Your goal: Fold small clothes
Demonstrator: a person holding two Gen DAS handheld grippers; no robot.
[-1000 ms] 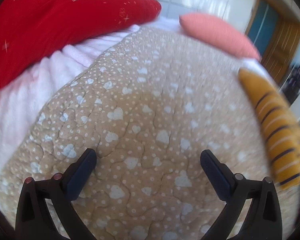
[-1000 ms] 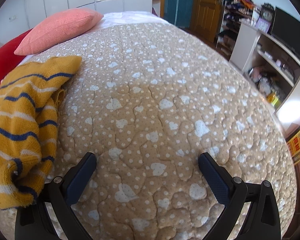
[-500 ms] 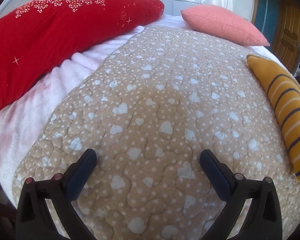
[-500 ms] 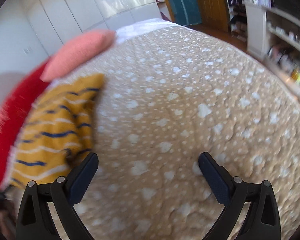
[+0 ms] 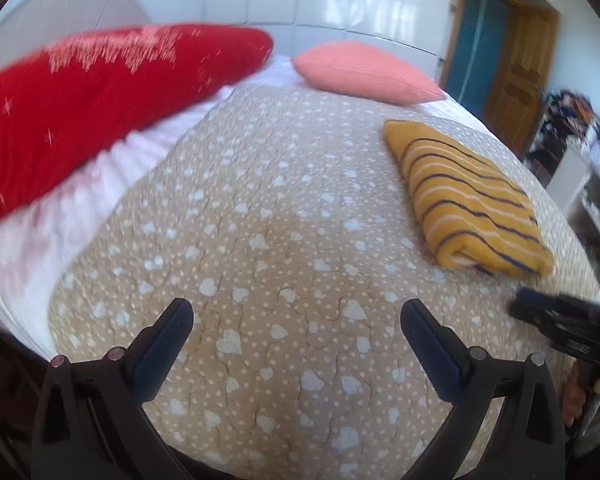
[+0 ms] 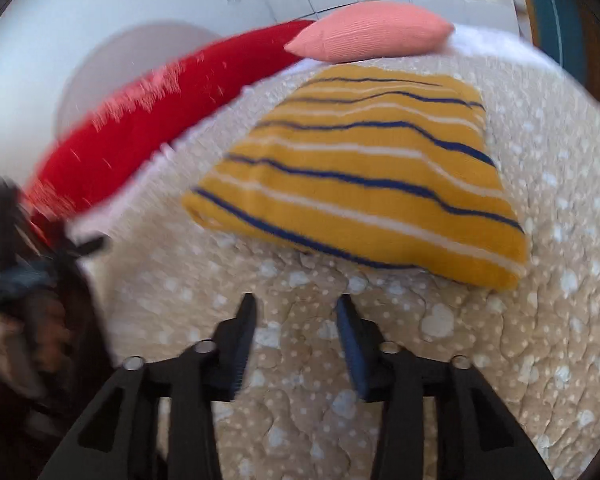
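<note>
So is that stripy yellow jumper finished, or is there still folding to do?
It looks finished: the jumper lies as a neat folded block on the quilt, below the pink pillow. Nothing is in hand. The left gripper is wide open over bare quilt, and the right gripper has just been closing with nothing between its jaws. No other clothes show, so nothing visible is left.

A home bedroom: quilted bed [image 5: 284, 240], pillows [image 5: 364, 72], wooden door [image 5: 516, 80].
</note>
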